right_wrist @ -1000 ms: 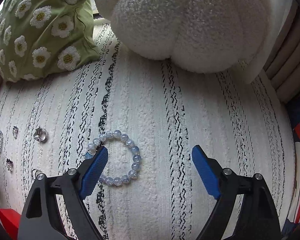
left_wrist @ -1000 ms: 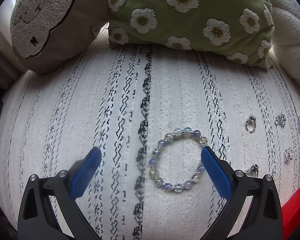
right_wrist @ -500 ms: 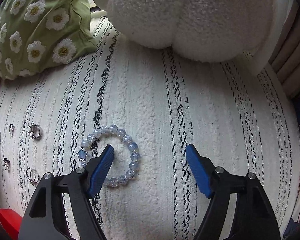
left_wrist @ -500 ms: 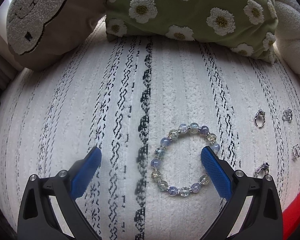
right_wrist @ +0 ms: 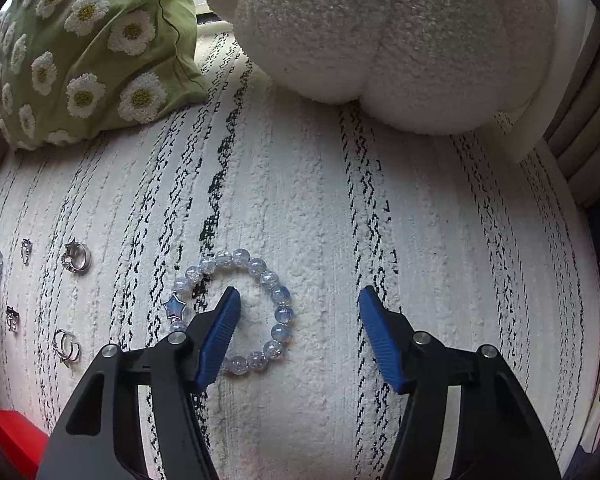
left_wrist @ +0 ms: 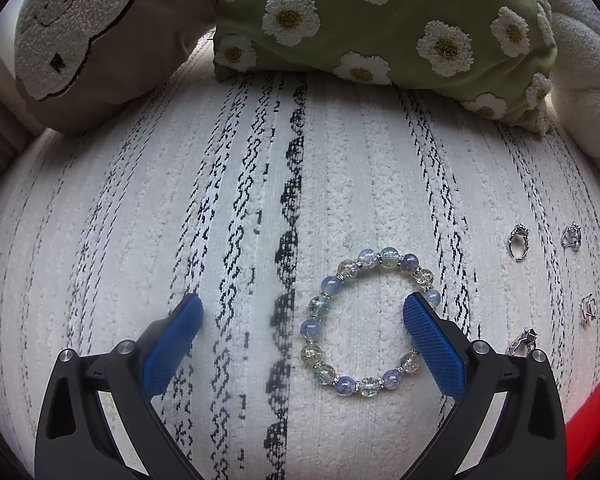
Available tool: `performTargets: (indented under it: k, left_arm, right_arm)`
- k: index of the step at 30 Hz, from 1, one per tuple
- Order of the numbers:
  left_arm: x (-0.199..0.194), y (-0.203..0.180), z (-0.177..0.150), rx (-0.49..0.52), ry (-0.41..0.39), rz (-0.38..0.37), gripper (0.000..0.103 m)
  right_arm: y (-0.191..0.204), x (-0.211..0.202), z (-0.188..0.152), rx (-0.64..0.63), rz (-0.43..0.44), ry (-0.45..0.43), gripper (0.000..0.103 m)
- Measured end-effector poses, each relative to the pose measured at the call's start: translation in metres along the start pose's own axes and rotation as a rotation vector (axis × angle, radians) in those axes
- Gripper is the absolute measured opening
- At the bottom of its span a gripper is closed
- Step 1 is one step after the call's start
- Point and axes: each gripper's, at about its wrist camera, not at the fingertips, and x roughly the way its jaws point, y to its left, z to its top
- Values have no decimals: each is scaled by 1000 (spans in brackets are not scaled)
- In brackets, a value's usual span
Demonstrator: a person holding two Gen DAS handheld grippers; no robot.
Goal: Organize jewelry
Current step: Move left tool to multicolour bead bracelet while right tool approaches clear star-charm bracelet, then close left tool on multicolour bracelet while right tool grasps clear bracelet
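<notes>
A bracelet of blue and yellowish crackle beads (left_wrist: pixel 310 326) lies on the white black-striped cover (left_wrist: pixel 140 240). My left gripper (left_wrist: pixel 302 311) hovers over it, open, with its right finger above the ring's right side. A pale blue bead bracelet (right_wrist: pixel 283 313) with a star charm (right_wrist: pixel 175 307) lies under my right gripper (right_wrist: pixel 299 300). Its jaws are closing; the left finger stands inside the ring, so the ring's right arc lies between the pads, untouched.
Several silver rings lie between the two bracelets (left_wrist: pixel 518 240) (right_wrist: pixel 76 258). A red object (left_wrist: pixel 592 420) (right_wrist: pixel 12 436) sits at the near edge. A green daisy cushion (left_wrist: pixel 380 20), a white fluffy cushion (right_wrist: pixel 400 40) and a beige cushion (left_wrist: pixel 100 40) line the back.
The right jaws have narrowed, and the left finger has gone from the pale bracelet's left edge to inside its ring. The left gripper stays open and has barely shifted.
</notes>
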Motion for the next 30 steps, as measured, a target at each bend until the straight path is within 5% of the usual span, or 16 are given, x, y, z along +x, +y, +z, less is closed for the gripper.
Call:
performTargets:
  k: [7,11,18,24,26,30]
  left_arm:
    - [-3,-6,-3,-3,-9,9,94]
    - [-15,-14,-5,-3,-7,-33,73]
    - [-24,-30,-11,26,-13,-44,53]
    - [-33,-44,-15,59,-26,-46,39]
    - [-35,-48,-16,52,-30,-65,24]
    - [-42,-45,-18,54,-32,-57,23]
  right_arm:
    - [5,-6,-4,-7,26,-6,49]
    - [11,-8,-6,-17,26,-11,42]
    - [15,-14,-9,-26,31,-19,37]
    - [18,-14,-9,-31,52,-24,17]
    - [19,-15,-10,-29,73,-19,10]
    - [17,-15,-12,-18,76,-25,10]
